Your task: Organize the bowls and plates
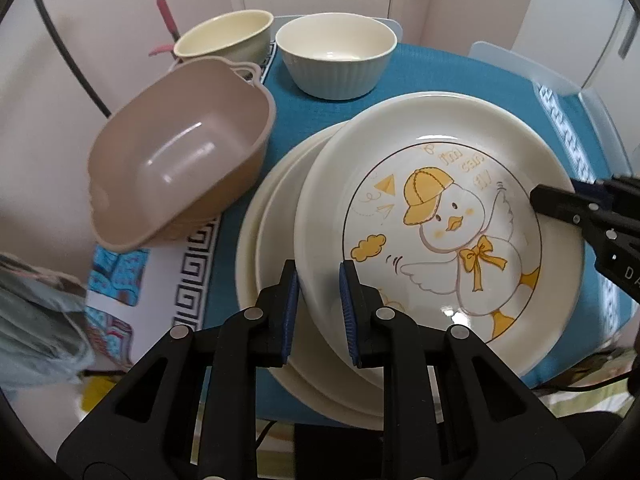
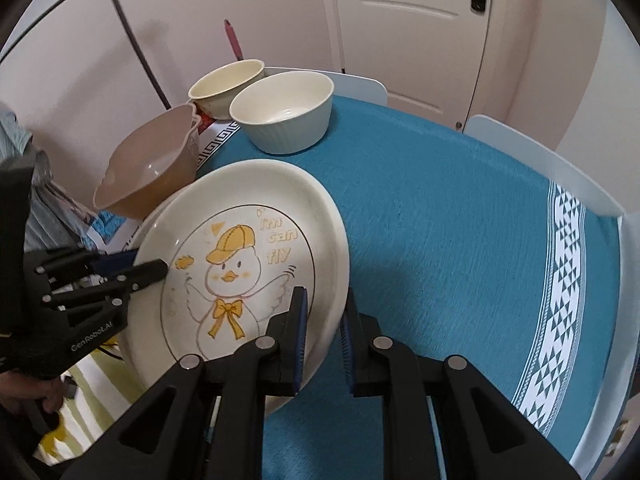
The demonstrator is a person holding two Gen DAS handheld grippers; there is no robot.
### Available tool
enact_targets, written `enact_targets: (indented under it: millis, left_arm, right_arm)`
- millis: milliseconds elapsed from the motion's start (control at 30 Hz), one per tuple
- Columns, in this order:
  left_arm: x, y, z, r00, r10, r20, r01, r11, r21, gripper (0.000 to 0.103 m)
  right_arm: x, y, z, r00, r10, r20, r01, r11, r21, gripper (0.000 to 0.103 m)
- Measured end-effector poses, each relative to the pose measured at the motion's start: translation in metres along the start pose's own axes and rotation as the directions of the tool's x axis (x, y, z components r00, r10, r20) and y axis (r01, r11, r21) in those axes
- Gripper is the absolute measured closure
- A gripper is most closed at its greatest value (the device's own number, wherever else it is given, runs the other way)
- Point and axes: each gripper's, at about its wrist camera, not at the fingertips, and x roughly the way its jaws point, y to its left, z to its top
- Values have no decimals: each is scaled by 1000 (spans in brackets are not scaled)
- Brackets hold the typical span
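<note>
From the left wrist, the left claw [image 1: 319,312] is clamped on the near-left rim of the duck plate [image 1: 436,232], which sits atop a stack of plain plates [image 1: 256,256] on the blue-clothed tabletop [image 1: 420,76]. Gripping the edge probably lets the plate settle squarely on the stack. The right claw [image 1: 538,200] pinches the opposite rim. A tan handled bowl [image 1: 180,168] leans tilted just left, with a ribbed white bowl [image 1: 336,60] and a cream bowl [image 1: 224,38] behind, likely awaiting nesting.

From the right wrist, the right claw [image 2: 323,332] is closed on the duck plate's [image 2: 240,264] rim, its right edge raised and tilted. The left claw [image 2: 154,270] grips the far side, sharing the weight.
</note>
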Motion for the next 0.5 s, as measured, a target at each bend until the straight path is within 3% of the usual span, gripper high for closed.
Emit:
enact_targets:
  millis: [133, 500]
  left_arm:
    - [-2, -4, -3, 998, 66, 5, -66, 997, 44, 85]
    - [-10, -11, -9, 992, 121, 21, -123, 986, 115, 85]
  right_arm:
    - [0, 7, 1, 1000, -20, 4, 20, 999, -38, 89]
    - [2, 10, 2, 999, -47, 8, 48, 997, -56, 88]
